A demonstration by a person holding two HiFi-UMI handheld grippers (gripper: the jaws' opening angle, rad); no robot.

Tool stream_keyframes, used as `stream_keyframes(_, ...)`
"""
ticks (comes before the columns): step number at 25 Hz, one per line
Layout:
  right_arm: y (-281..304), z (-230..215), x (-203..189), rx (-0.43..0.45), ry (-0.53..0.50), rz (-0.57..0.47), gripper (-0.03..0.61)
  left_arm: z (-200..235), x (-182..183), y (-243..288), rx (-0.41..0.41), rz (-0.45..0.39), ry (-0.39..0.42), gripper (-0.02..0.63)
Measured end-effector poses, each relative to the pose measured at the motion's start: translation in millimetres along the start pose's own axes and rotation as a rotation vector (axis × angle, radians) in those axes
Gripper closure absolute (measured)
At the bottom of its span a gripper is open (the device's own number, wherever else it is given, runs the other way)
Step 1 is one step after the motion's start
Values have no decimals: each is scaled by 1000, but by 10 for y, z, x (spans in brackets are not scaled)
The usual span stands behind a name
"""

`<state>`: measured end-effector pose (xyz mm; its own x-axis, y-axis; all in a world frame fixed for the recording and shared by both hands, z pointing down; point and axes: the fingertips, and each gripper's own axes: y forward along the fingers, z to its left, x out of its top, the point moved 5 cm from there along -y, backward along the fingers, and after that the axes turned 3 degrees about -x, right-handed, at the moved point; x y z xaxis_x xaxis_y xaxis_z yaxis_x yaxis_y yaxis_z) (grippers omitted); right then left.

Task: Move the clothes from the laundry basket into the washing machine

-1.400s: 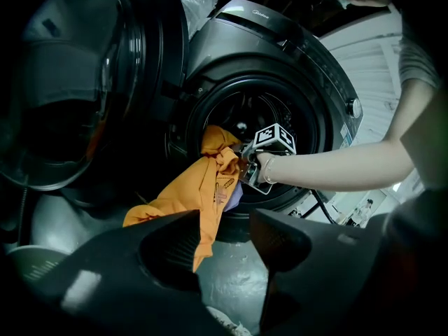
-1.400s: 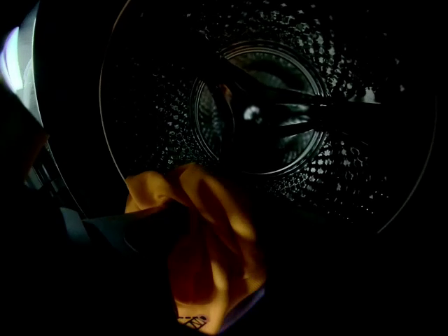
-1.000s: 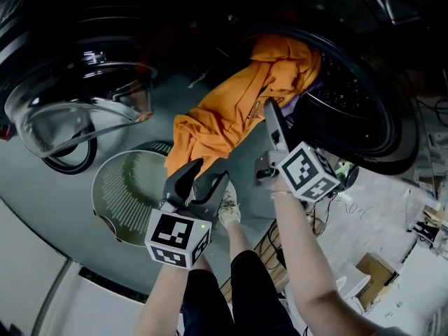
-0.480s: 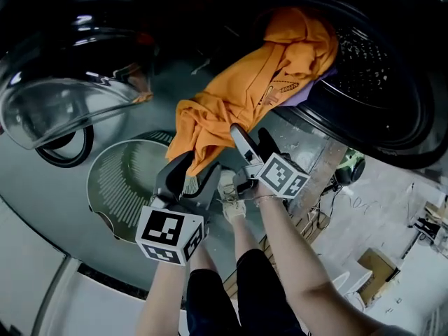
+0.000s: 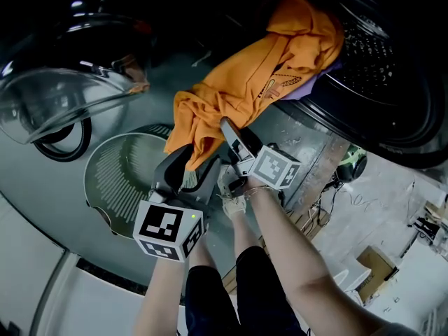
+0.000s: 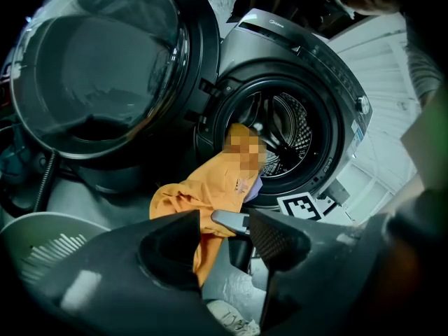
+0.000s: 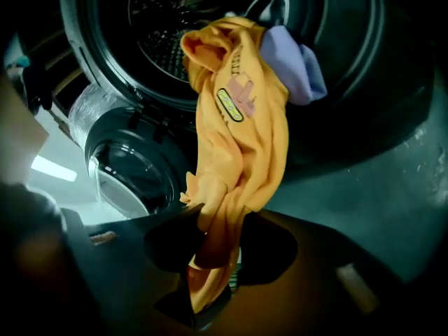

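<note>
My left gripper (image 5: 190,165) hangs nearest, jaws apart and empty, with the laundry basket (image 5: 115,187) at its 9 o'clock. Just past it, my right gripper (image 7: 210,261) is clamped on the dangling tail of the orange shirt (image 5: 245,89). The shirt runs toward 1 o'clock, its top over the lip of the drum (image 5: 381,61). Next, I judge, I lift the tail and push it inside.

the orange garment (image 5: 245,82) hangs out over the lower lip of the drum mouth (image 6: 287,128), clogging its lower left (a lilac cloth (image 7: 294,65) sits beside it); the upper right of the opening is free. the open door (image 6: 98,68) stands at the left, the basket (image 5: 119,187) beneath it
</note>
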<state>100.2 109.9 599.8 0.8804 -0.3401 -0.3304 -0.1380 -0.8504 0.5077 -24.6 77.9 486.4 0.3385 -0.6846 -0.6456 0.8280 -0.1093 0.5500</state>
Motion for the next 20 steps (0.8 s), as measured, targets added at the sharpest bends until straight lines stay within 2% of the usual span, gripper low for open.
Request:
stream_keyframes(2, -58, 99, 30, -16, -86, 15, 467, -7, 23, 6, 3, 5, -1, 410)
stream_keyframes(4, -153, 213, 46, -11, -143, 17, 485, -25, 46, 7, 6, 14, -5, 410)
stream_keyframes(12, -511, 845, 346, 40, -311, -65, 495, -117, 267, -95, 2, 20, 11, 410)
stream_keyframes(20, -792, 1361, 1023, 2, -481, -217, 495, -212, 545, -152, -5, 43, 39, 410)
